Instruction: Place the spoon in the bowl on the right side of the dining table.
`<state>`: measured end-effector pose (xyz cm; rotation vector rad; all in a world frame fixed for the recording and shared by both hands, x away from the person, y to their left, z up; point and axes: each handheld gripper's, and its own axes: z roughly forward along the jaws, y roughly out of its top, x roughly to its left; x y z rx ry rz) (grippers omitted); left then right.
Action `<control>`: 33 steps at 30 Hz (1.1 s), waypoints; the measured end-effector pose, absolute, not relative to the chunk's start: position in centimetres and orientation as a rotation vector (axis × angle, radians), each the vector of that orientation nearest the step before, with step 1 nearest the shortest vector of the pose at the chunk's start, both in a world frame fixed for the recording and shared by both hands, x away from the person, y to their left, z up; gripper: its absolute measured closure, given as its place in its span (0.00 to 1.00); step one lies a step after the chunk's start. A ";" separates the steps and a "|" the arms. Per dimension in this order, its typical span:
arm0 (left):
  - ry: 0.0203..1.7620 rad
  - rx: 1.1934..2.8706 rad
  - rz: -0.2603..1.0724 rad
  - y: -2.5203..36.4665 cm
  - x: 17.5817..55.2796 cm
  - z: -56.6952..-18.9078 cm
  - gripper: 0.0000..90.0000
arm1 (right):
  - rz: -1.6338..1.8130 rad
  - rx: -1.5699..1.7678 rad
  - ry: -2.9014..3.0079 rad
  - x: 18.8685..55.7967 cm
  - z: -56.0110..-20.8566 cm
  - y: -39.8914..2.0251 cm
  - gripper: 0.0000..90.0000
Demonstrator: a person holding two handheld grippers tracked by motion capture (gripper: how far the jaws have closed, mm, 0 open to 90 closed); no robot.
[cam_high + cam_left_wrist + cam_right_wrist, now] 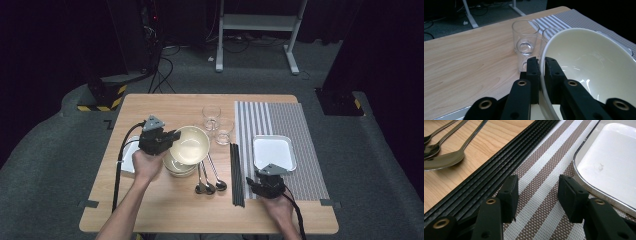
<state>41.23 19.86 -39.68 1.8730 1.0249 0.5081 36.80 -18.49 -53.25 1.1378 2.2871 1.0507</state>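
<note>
Fig.: bowl lift, L hand. My left gripper (176,136) has its jaws pinched on the near rim of the cream bowl (191,144), one jaw inside the wall, one outside; the left gripper view shows the rim (543,75) running between them w/ no gap visible. The bowl is tilted, held just above a second bowl (179,167) that sits on the table (150,107); I can't tell if the two touch. My right gripper (263,186) rests at the near edge of the striped placemat (285,117), jaws spread, nothing between them.

How I'd do the step well, in my judgement: a rim pinch leaves the bowl's weight hanging off one side, so keep the grip firm, lift straight up till clear of the lower bowl, then travel slowly w/o rolling the wrist. Mind the two glasses (217,122) just beyond the bowl; approach the mat over the chopsticks (236,172), not through the spoons (210,175).

View diffs: the high view gives layout, stacked bowls and the white tray (273,151) on the mat. The left gripper view gives the actual rim bite. The right gripper view gives close detail: mat weave (541,202), tray edge (584,182), chopstick bundle (499,167) to the jaws' left.
</note>
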 end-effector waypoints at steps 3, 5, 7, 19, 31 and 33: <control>1.022 1.866 0.489 19.6 41.3 -39.6 0.92 | 1.049 1.136 2.287 36.8 -53.2 -18.5 0.57; 1.020 1.864 0.481 19.5 41.4 -39.7 0.92 | 1.048 1.135 2.286 36.8 -53.2 -18.5 0.57; 1.016 1.866 0.478 19.2 41.4 -39.7 0.92 | 1.046 1.132 2.285 36.8 -53.3 -18.4 0.57; 0.979 1.882 0.452 17.7 41.8 -39.4 0.92 | 1.044 1.134 2.285 36.7 -53.3 -18.4 0.57; 0.953 1.900 0.422 16.0 42.4 -39.7 0.92 | 1.042 1.132 2.284 36.7 -53.3 -18.4 0.58; 0.952 1.899 0.417 15.7 42.4 -39.8 0.92 | 1.042 1.132 2.284 36.7 -53.3 -18.4 0.58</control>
